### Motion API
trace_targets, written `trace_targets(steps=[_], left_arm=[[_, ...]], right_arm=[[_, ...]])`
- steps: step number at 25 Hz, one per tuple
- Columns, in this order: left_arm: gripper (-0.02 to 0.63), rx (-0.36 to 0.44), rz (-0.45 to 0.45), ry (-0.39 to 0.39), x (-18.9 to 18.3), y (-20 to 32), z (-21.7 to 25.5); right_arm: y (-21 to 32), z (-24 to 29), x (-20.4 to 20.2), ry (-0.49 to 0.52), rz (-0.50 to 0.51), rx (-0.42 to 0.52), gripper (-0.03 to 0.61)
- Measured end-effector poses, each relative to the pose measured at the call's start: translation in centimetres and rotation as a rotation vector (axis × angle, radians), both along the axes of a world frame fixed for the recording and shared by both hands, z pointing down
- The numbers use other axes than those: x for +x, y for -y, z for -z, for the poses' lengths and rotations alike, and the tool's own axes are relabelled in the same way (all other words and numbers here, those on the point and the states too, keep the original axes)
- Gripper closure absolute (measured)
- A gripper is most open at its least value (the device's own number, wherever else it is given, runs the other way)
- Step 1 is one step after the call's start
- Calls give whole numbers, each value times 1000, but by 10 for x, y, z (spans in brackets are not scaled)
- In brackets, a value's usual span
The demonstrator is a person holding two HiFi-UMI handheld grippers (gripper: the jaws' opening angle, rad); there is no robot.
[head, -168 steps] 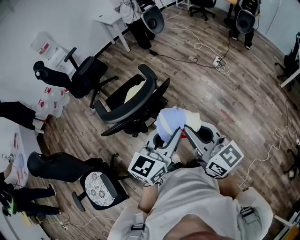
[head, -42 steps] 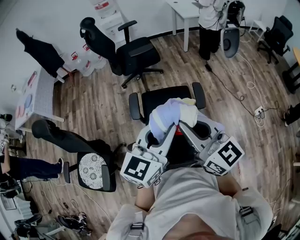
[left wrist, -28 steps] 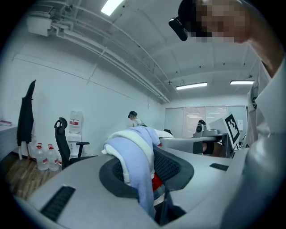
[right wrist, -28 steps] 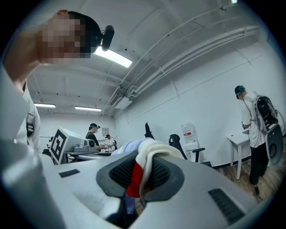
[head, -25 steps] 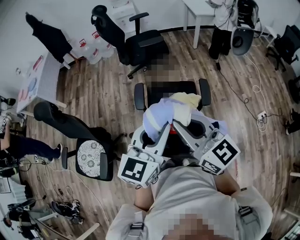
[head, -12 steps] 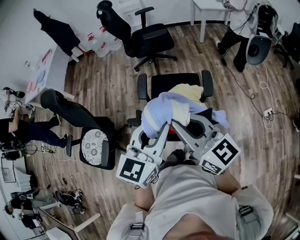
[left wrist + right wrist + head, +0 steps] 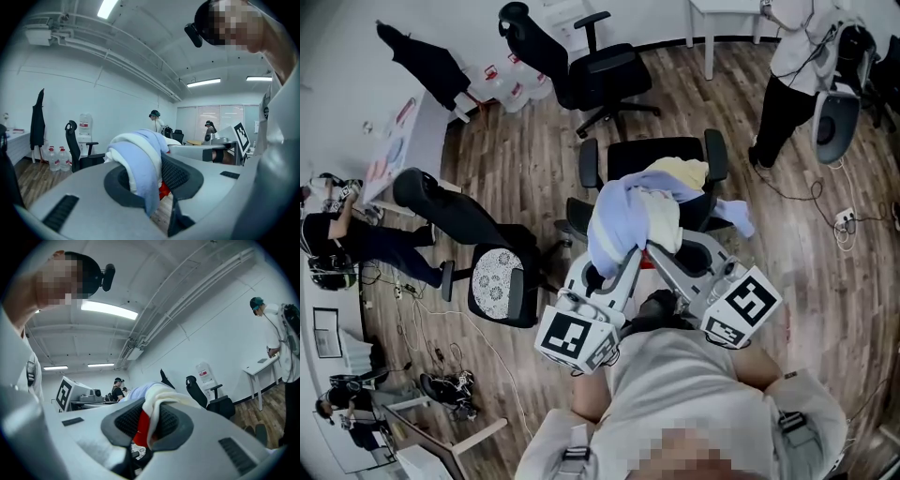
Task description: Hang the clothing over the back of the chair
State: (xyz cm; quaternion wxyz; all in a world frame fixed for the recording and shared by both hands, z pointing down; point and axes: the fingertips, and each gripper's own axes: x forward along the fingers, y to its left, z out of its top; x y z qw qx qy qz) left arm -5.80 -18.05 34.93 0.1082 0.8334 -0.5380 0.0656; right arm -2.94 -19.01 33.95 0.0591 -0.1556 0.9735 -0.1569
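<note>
The black chair [image 7: 649, 157] sat mid-frame, with a second chair [image 7: 499, 284] close at lower left and open floor [image 7: 806, 281] at right. The clothing [image 7: 623, 211] was bunched above it, pinched tight in the left tool [image 7: 157, 180] and the right tool [image 7: 140, 427]. I think they should spread it wide and lower it evenly.

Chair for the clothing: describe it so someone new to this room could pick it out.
On the wood floor, three black office chairs stand before the person. The chair is the middle one, straight ahead, half hidden under the held clothing. Its seat is plain black, unlike the left chair with a white patterned seat, and it stands nearer than the far chair.
</note>
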Motion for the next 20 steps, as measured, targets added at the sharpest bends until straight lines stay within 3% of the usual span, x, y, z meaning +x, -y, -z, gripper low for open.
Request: trace_targets(steps=[9, 20], left_arm=[[506, -46, -55, -53, -4, -16, -21], [505, -132, -173, -153, -10, -13, -66]], right_arm=[[-17, -20, -3, -33, -32, -58, 526], [-16, -63, -9, -131, -162, -155, 526]])
